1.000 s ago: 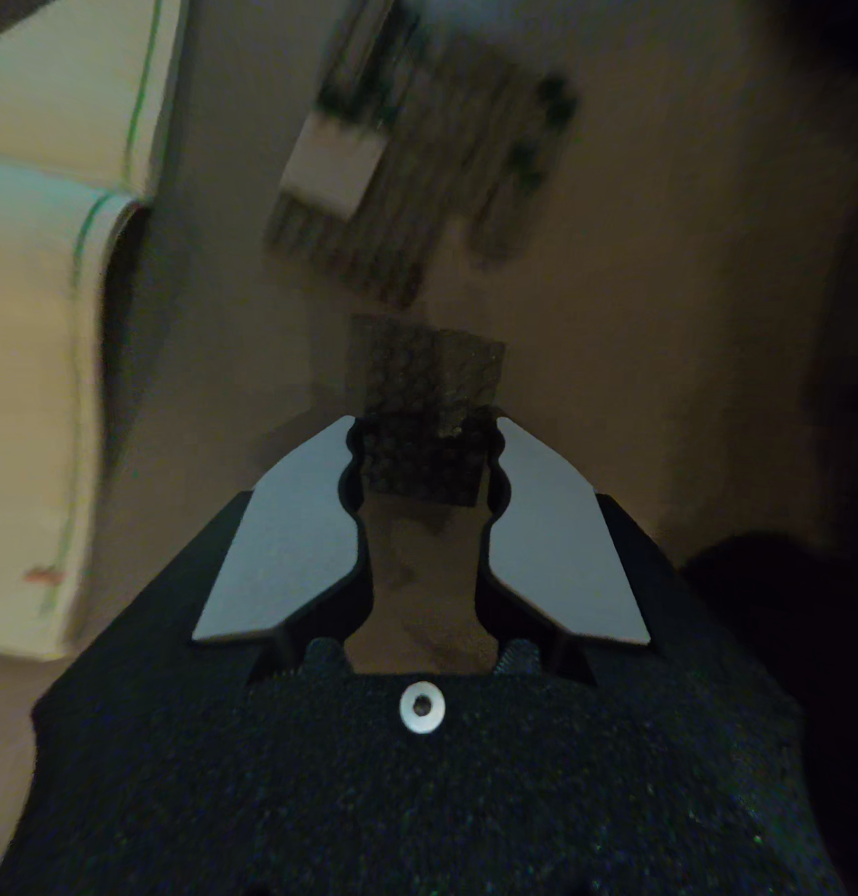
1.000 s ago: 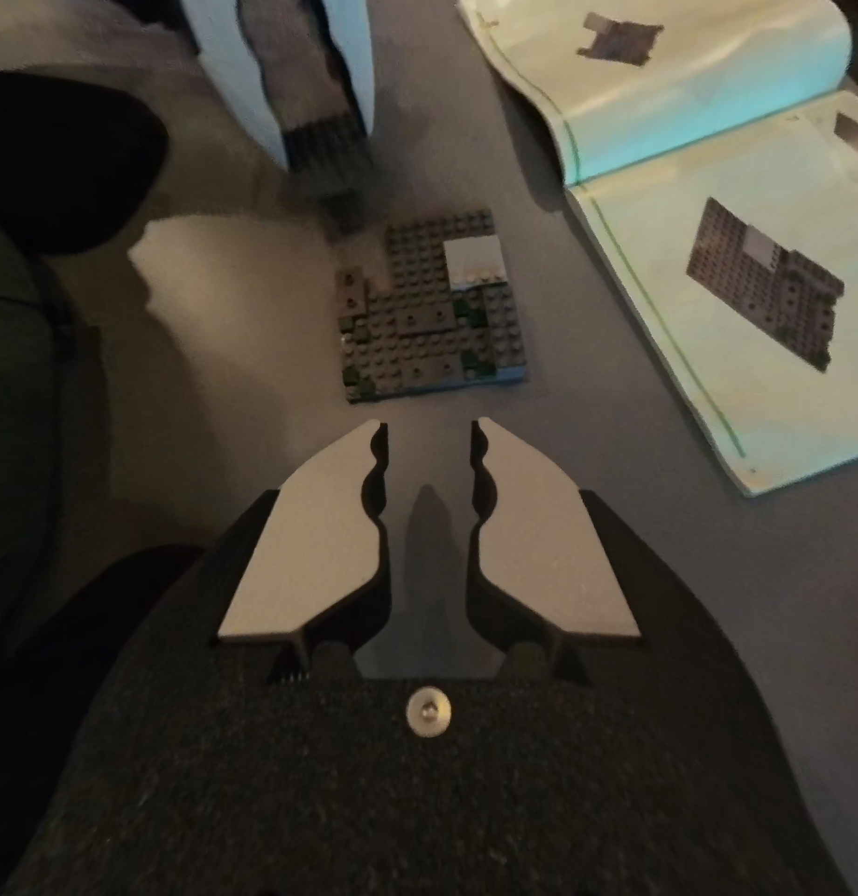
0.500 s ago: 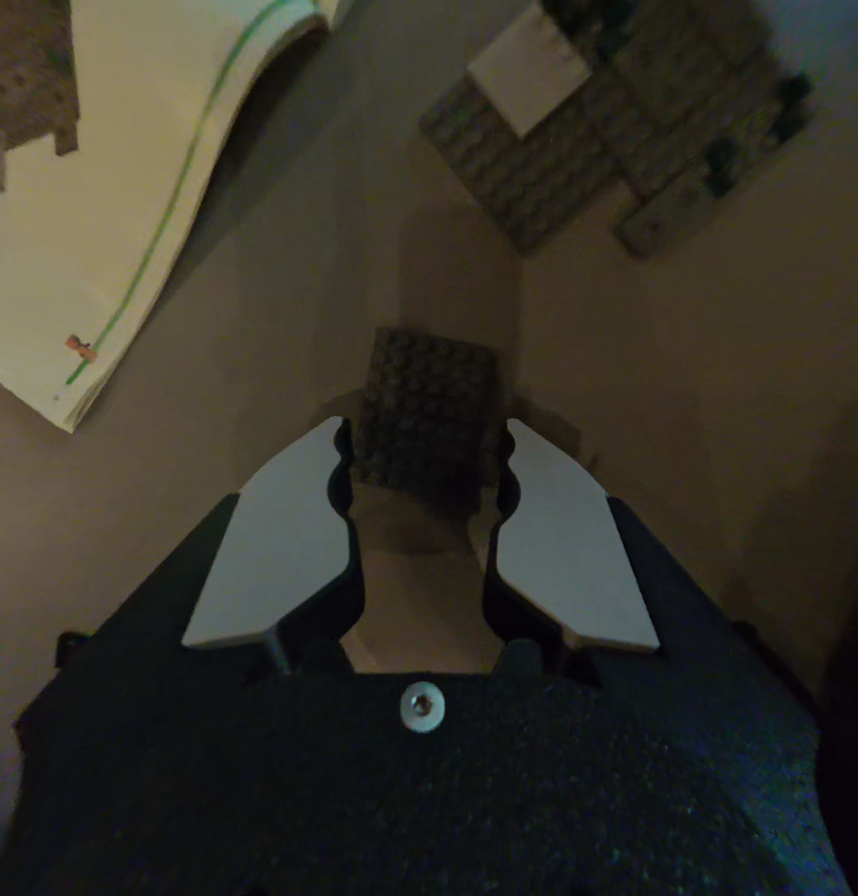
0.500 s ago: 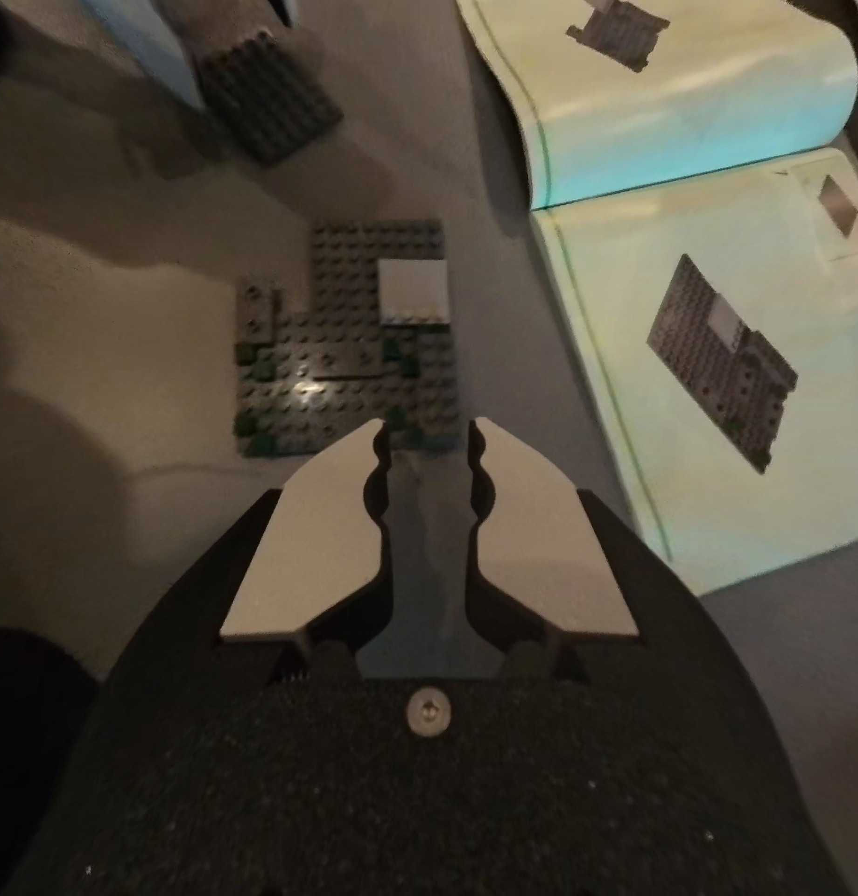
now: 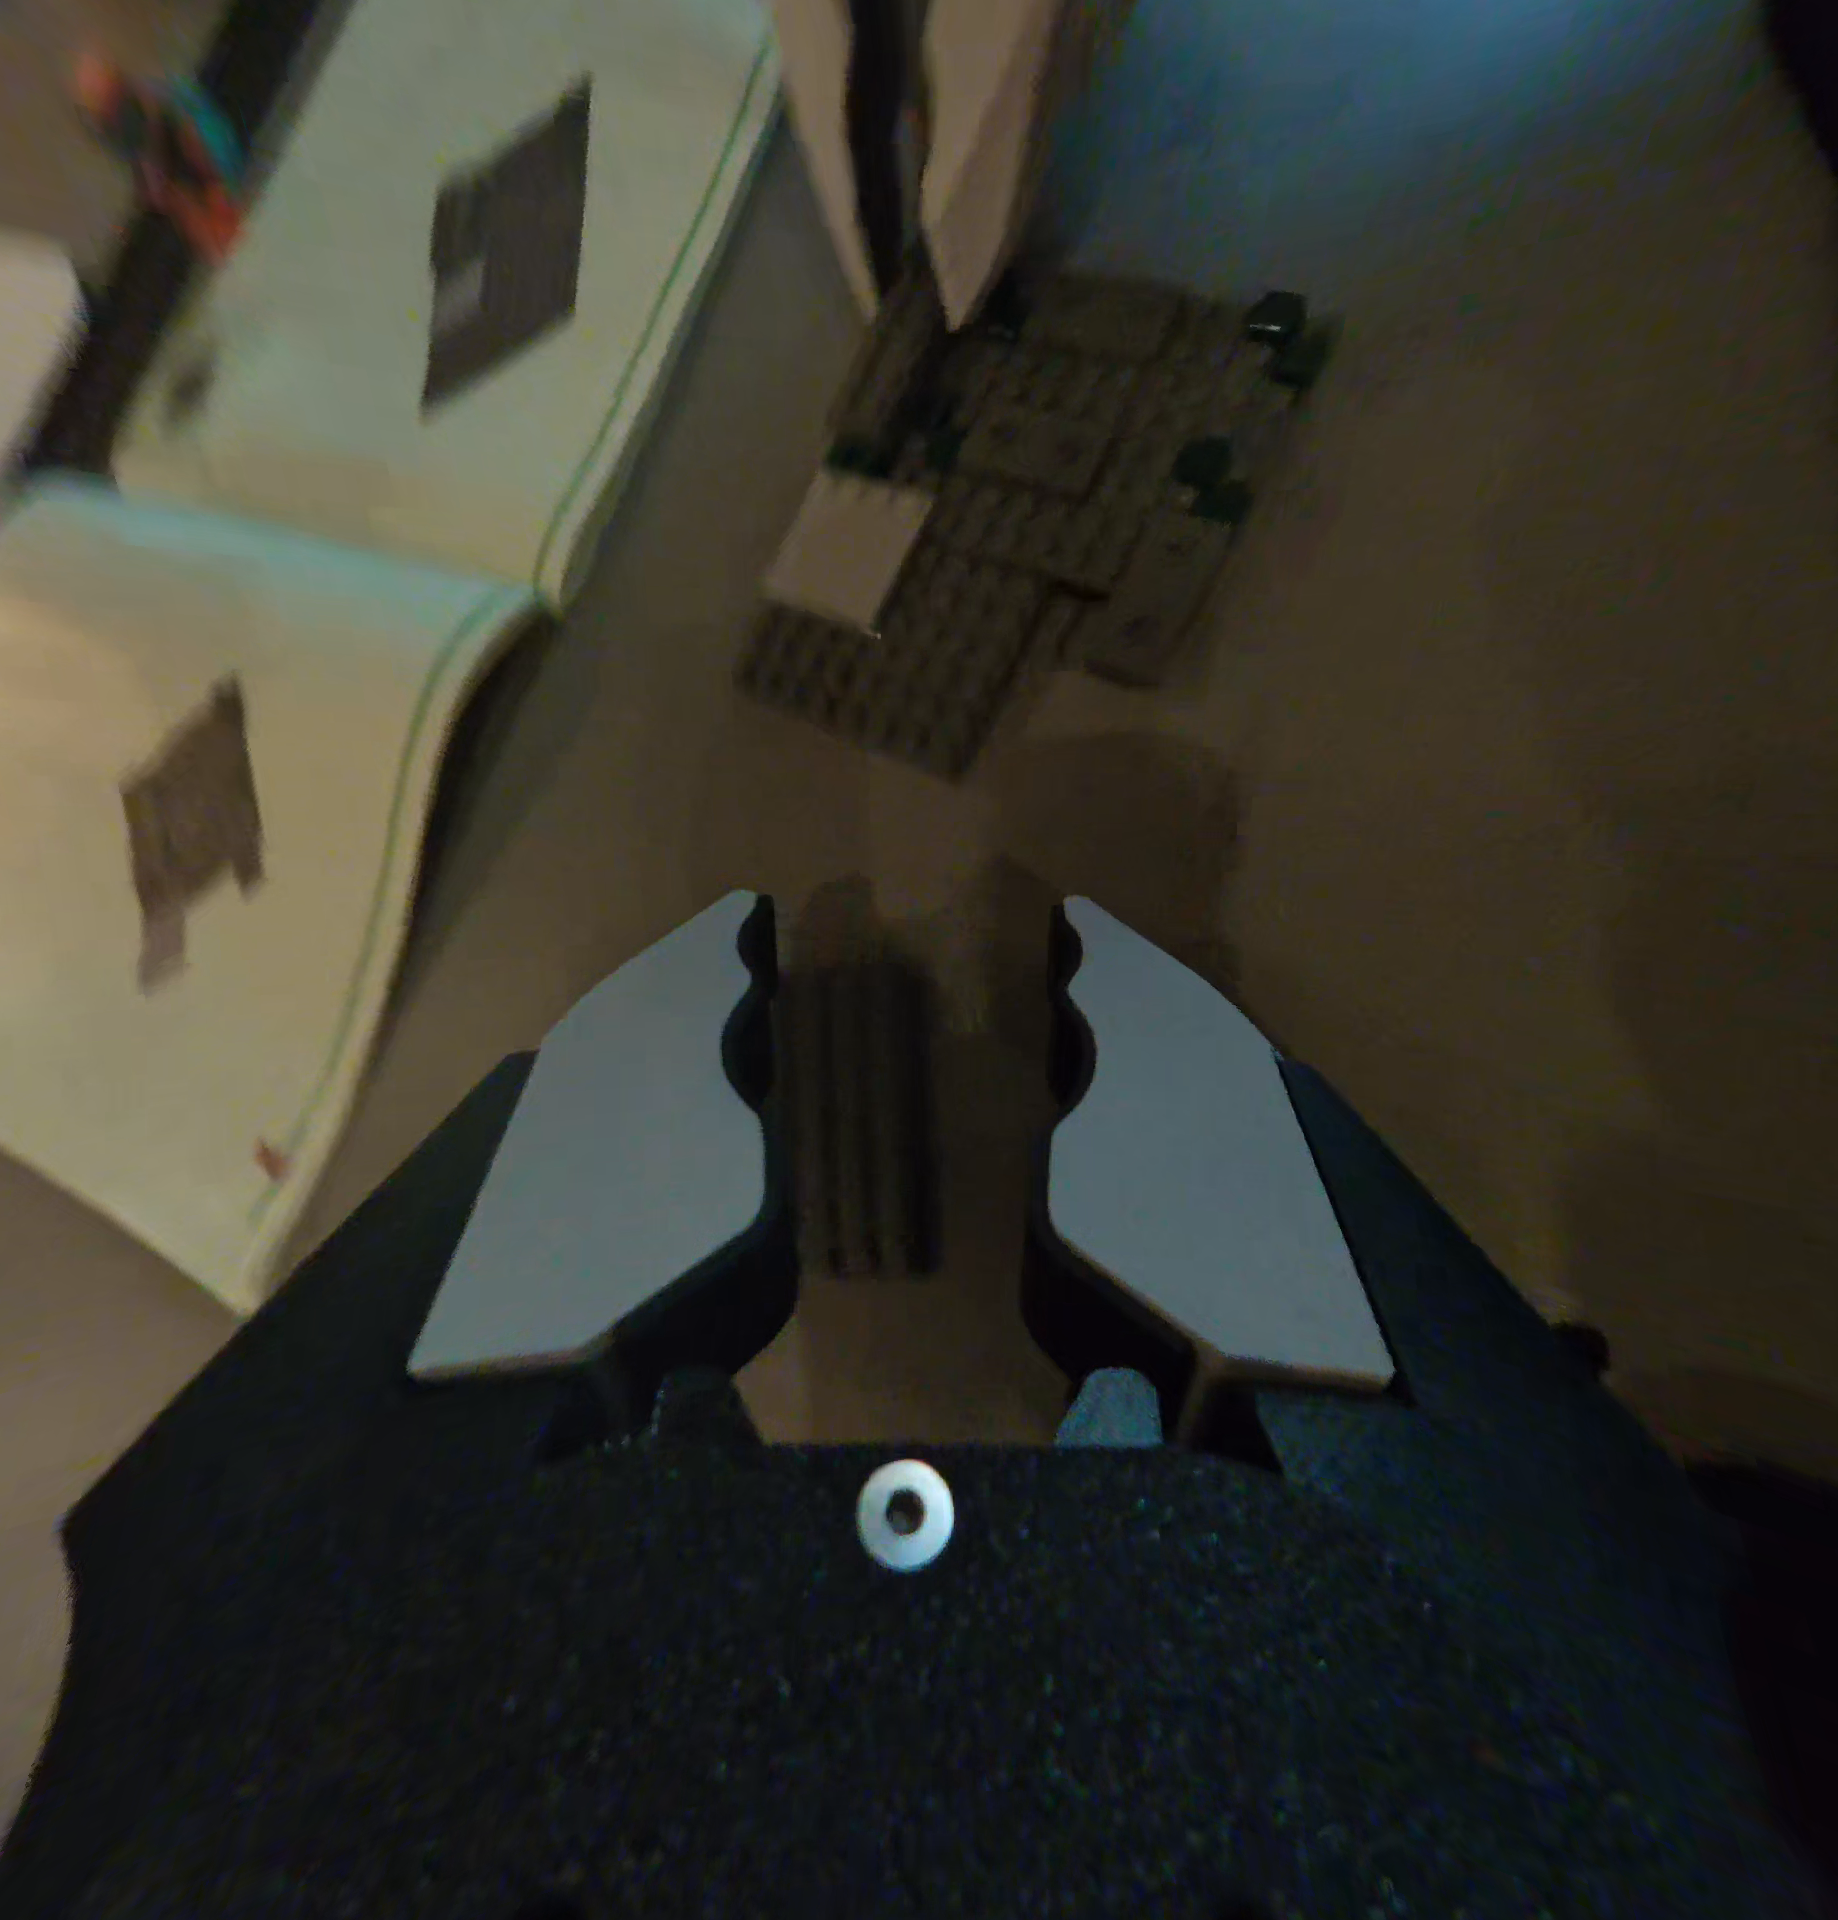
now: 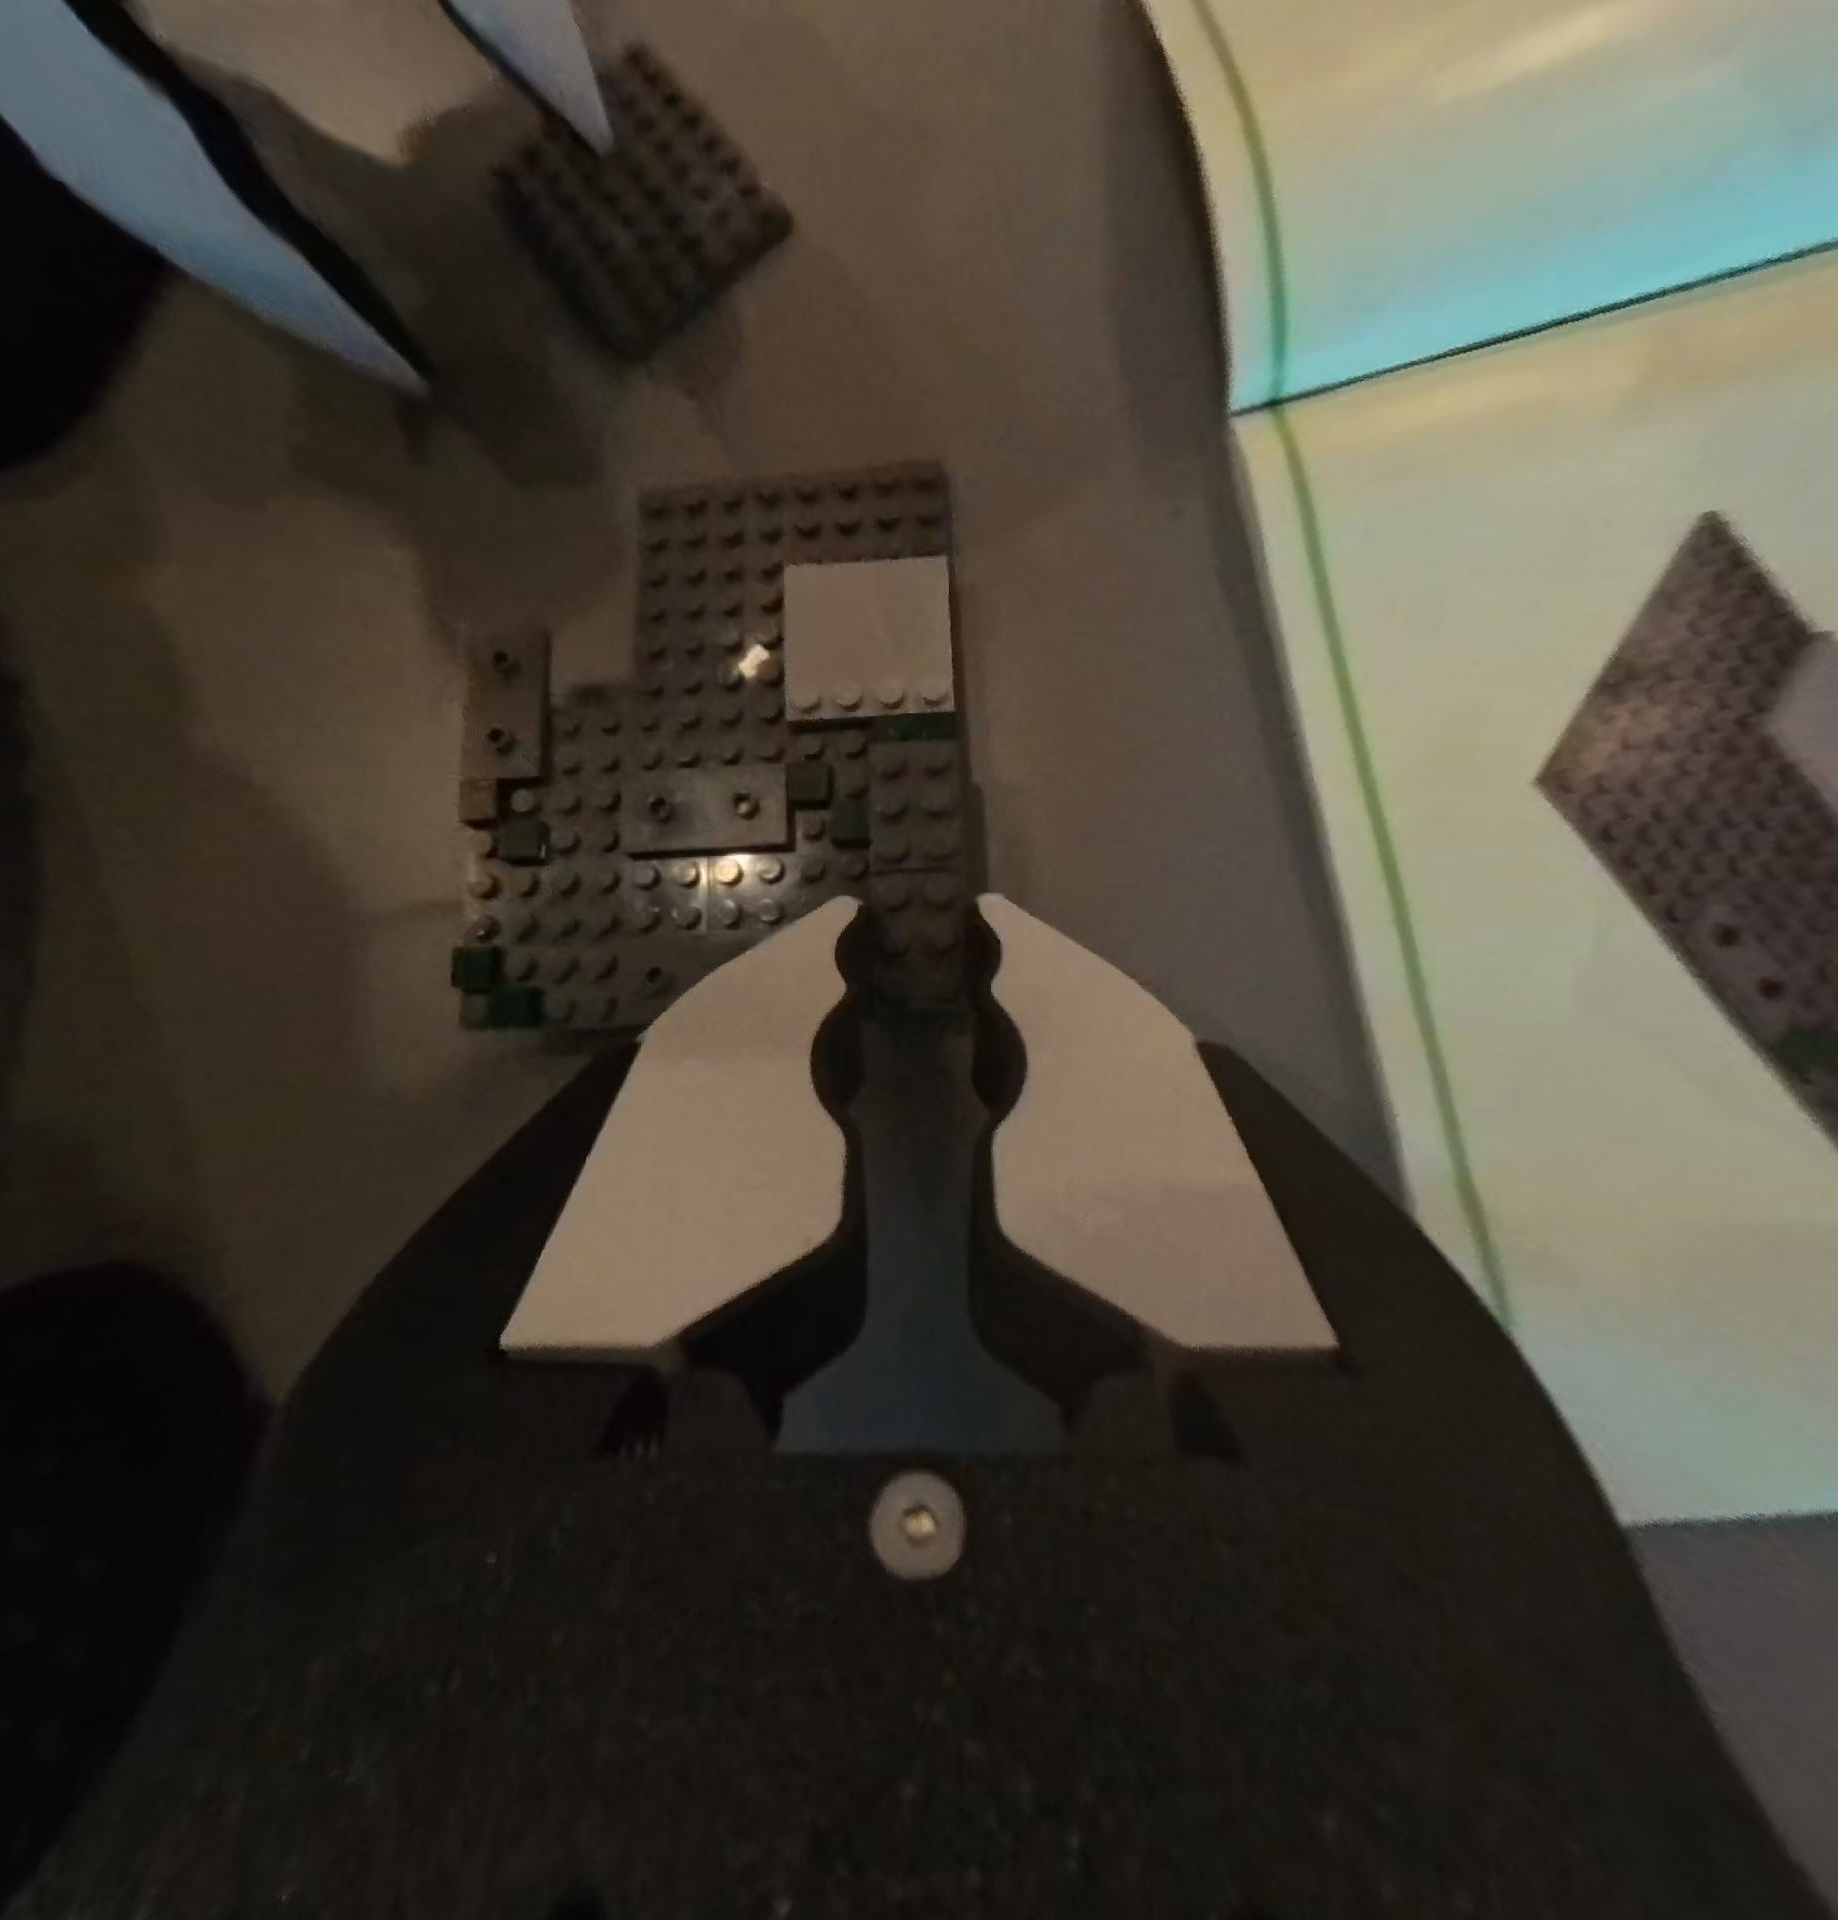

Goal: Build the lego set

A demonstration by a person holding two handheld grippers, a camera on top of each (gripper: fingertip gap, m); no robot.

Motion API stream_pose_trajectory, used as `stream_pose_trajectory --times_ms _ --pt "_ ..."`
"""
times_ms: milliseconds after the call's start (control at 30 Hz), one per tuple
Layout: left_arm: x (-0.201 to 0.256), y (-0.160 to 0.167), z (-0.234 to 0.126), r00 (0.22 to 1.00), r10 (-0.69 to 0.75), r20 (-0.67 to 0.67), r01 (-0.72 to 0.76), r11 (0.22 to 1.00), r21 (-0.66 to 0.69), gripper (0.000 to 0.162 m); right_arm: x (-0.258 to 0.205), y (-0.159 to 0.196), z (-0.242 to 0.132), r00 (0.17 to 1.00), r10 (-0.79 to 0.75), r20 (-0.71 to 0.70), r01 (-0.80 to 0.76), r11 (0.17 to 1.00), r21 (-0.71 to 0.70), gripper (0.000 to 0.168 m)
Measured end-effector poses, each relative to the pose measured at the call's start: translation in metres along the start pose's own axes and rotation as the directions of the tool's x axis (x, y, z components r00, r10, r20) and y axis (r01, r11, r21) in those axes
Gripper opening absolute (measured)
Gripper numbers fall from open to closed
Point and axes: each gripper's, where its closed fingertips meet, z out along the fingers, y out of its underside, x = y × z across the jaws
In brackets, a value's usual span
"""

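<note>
The near edge of the grey lego build (image 6: 728,769) is gripped by the narrowed right gripper (image 6: 917,914). Beyond the build, a loose grey plate (image 6: 645,213) is framed between the spread fingers of the left gripper (image 5: 910,914), contact unclear.

Fig. 1. Surroundings of my work on the grey tabletop (image 6: 271,727).
An open instruction booklet (image 5: 302,343) lies flat on it, pages up.

Instruction booklet (image 6: 1621,727) cut off — its far pages (image 5: 458,312) blurred
</note>
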Motion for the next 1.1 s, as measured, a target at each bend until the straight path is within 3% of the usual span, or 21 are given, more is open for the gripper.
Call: stream_pose_trajectory --times_ms 133,300,367,467,567,633,767,833,900,967,1100 --pt "0.007 -0.032 -0.003 0.978 0.197 0.074 -0.207 0.963 0.171 0.051 -0.022 -0.001 -0.012 0.964 0.127 0.233 -0.135 0.991 0.02 0.016" --pt "0.037 -0.066 -0.008 0.888 0.43 0.162 -0.459 0.82 0.342 0.049 -0.061 -0.007 -0.026 0.812 0.279 0.513 -0.308 0.951 -0.029 0.016" --pt "0.04 -0.076 -0.011 0.871 0.447 0.202 -0.49 0.792 0.363 0.045 -0.077 -0.007 -0.028 0.773 0.279 0.57 -0.303 0.951 -0.055 0.016" --pt "0.052 -0.078 -0.01 0.883 0.459 0.101 -0.459 0.797 0.392 0.044 -0.102 -0.016 -0.035 0.707 0.243 0.664 -0.289 0.956 -0.043 0.016" --pt "0.069 -0.089 -0.023 0.875 0.48 0.06 -0.447 0.755 0.48 0.014 -0.116 -0.02 -0.036 0.679 0.226 0.699 -0.265 0.963 -0.054 0.016" --pt "0.075 -0.094 -0.03 0.875 0.482 0.054 -0.439 0.74 0.51 0.007 -0.123 -0.02 -0.038 0.656 0.226 0.72 -0.261 0.963 -0.065 0.016" --pt "0.075 -0.1 -0.038 0.935 0.354 -0.026 -0.282 0.786 0.55 0.007 -0.12 -0.033 -0.045 0.651 0.173 0.739 -0.294 0.955 0.036 0.018" --pt "0.068 -0.102 -0.041 0.967 0.239 -0.091 -0.148 0.812 0.564 0.007 -0.111 -0.042 -0.053 0.719 0.088 0.689 -0.27 0.949 0.16 0.037" --pt "0.06 -0.1 -0.044 0.98 0.11 -0.165 0.001 0.828 0.56 0.008 -0.1 -0.048 -0.065 0.808 -0.011 0.589 -0.207 0.931 0.301 0.046" --pt "0.053 -0.097 -0.043 0.965 -0.04 -0.26 0.176 0.834 0.523 0.007 -0.099 -0.054 -0.083 0.872 -0.11 0.477 -0.132 0.886 0.445 0.052" --pt "0.05 -0.091 -0.04 0.856 -0.24 -0.457 0.451 0.78 0.434 0.007 -0.108 -0.05 -0.08 0.959 -0.197 0.206 0.058 0.842 0.536 0.055"
